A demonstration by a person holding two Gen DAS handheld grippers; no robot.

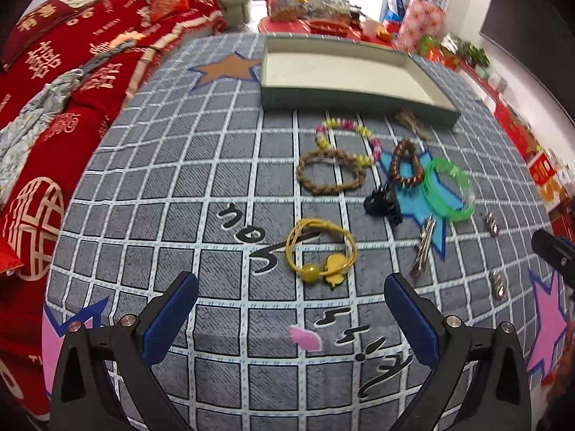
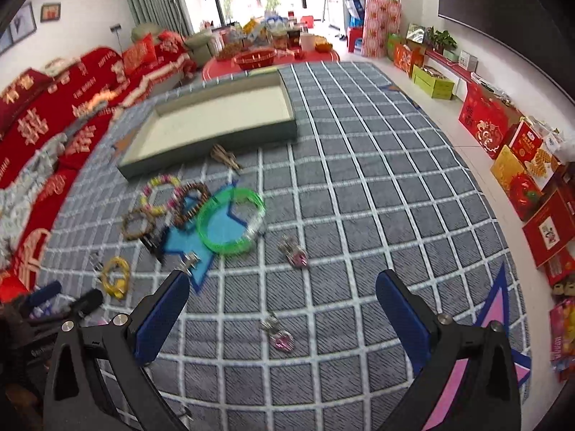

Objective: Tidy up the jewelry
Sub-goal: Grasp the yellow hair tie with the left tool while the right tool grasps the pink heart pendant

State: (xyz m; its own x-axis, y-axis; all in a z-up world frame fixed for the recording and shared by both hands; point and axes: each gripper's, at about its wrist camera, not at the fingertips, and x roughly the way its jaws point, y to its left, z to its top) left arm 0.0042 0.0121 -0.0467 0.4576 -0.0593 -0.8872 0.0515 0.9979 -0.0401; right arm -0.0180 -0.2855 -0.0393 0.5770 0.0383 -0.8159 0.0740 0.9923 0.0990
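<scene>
My left gripper (image 1: 289, 307) is open just short of a yellow hair tie (image 1: 321, 250) with a bead and charm. Beyond it lie a braided brown band (image 1: 330, 171), a pastel bead bracelet (image 1: 346, 139), a brown bead bracelet (image 1: 406, 161), a green bangle (image 1: 449, 188), a black claw clip (image 1: 383, 204) and a silver hair clip (image 1: 423, 244). An empty grey-green tray (image 1: 345, 102) stands at the far side. My right gripper (image 2: 282, 307) is open above a pink earring (image 2: 278, 332); a second pink earring (image 2: 295, 249) lies further out, near the green bangle (image 2: 230, 221).
Everything sits on a grey checked cloth (image 1: 179, 186) with star patches. A red sofa (image 1: 54, 82) runs along the left. Red gift boxes (image 2: 521, 165) line the floor on the right. The left gripper's dark fingers (image 2: 68, 303) show at the left in the right wrist view.
</scene>
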